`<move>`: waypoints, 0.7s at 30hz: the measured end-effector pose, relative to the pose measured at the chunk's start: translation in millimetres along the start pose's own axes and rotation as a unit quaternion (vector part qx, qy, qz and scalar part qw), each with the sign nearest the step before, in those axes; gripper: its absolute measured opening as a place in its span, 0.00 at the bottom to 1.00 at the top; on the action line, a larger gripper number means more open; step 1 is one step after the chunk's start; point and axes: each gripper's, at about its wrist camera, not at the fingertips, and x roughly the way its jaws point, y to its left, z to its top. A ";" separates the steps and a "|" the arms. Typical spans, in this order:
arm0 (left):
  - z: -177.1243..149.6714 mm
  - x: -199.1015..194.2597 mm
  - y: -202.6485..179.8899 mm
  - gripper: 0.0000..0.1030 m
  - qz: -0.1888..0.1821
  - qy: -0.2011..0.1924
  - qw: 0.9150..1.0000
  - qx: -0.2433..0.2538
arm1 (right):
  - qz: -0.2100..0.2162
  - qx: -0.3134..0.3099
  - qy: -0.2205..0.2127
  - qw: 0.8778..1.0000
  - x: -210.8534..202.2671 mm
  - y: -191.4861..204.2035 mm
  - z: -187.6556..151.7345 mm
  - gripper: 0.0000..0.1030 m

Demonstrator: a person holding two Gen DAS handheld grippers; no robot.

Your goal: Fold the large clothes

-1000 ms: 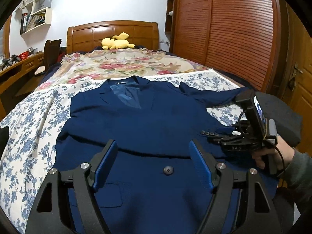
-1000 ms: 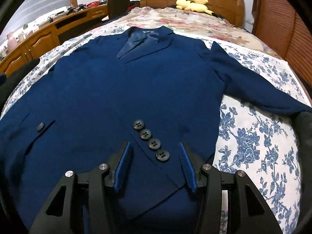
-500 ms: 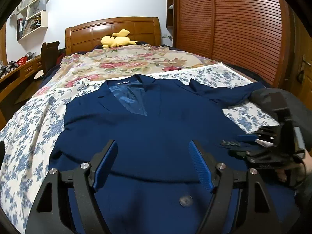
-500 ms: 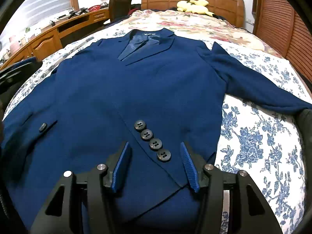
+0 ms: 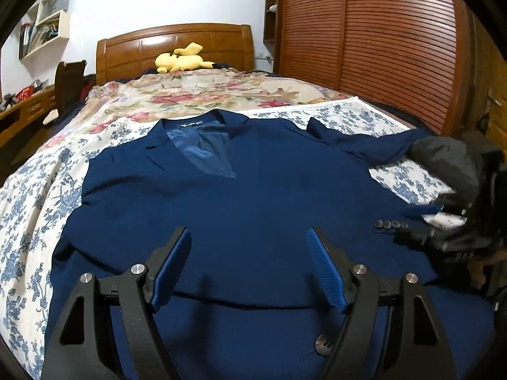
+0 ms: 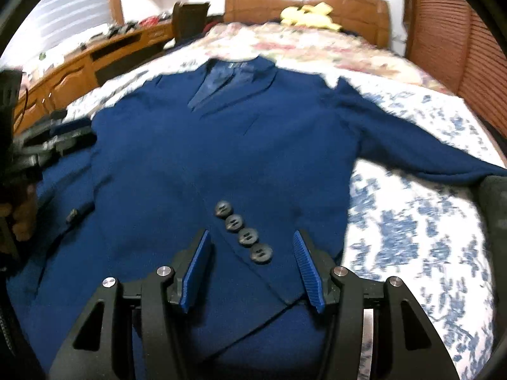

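Navy jacket [image 5: 247,209] lies face up on the bed [image 5: 38,190], collar toward the headboard [image 5: 177,44], body spread nearly flat across the floral sheet. One sleeve is already folded across the front: its cuff, with a row of four cuff buttons [image 6: 244,232], rests on the lower chest. The other sleeve [image 6: 412,145] stretches out sideways over the sheet, not folded in. No lengthwise or crosswise fold of the body is evident, so the task appears to be at an early stage, with the outstretched sleeve, the side panels and the final fold-over all left to do. Left gripper [image 5: 248,266] hovers over the lower front with fingers wide apart and nothing between them. Right gripper [image 6: 252,269] hangs just above the buttoned cuff, fingers moderately apart and straddling the cuff's line, with no pad seen pressing on cloth. A yellow plush toy [image 5: 180,60] sits by the headboard, clear of the work
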 end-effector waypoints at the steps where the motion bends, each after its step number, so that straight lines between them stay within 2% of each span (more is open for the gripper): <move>1: -0.6 -0.5 -3.5 0.74 0.001 -0.001 1.000 0.007 | -0.005 0.008 -0.013 1.000 -6.6 -2.9 0.5 0.54; 7: -0.9 -2.3 -11.8 0.74 0.005 -0.008 1.000 0.029 | -0.028 0.032 -0.051 0.998 -32.3 -26.5 8.9 0.54; 9: -1.2 -2.4 -10.2 0.74 0.003 -0.008 1.000 0.028 | -0.061 0.029 -0.060 0.996 -38.5 -37.8 15.6 0.54; 12: -1.2 -1.9 -8.4 0.74 0.001 -0.008 1.000 0.026 | -0.086 0.037 -0.066 0.993 -40.2 -59.7 27.0 0.54; 16: -1.3 -0.8 -7.5 0.74 0.000 -0.006 1.000 0.024 | -0.139 0.035 -0.049 0.988 -22.7 -86.5 39.6 0.54; 21: -2.1 -0.5 -7.9 0.74 -0.001 -0.006 1.000 0.022 | -0.181 0.061 -0.015 0.981 6.6 -119.9 48.1 0.54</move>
